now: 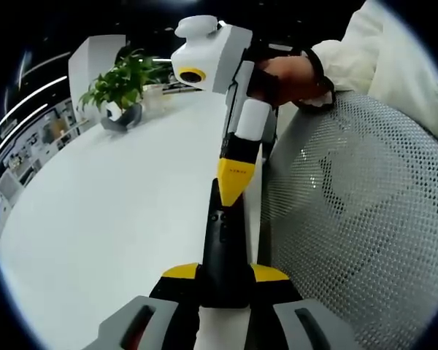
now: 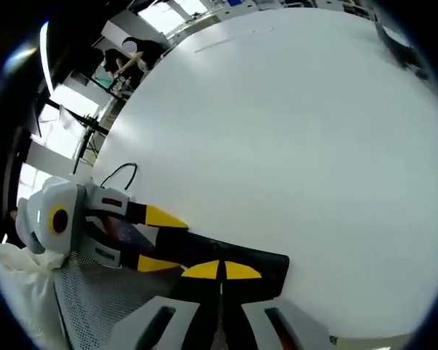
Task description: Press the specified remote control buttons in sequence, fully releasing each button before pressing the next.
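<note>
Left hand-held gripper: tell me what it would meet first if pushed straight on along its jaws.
The left hand-held gripper is shut on the black remote control, so straight on, the yellow tip of the right hand-held gripper, pressing the remote's far end, likely comes first; depth is unclear.

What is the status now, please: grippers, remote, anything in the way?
Left gripper shut on the black remote. Right gripper shut, tip pressing down on it. White table under; mesh chair back beside.

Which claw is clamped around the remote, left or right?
The left claw: its yellow tips sit on either side of the black remote, clamping its end. The right claw is shut, tips together, pointing onto the remote's face.
</note>
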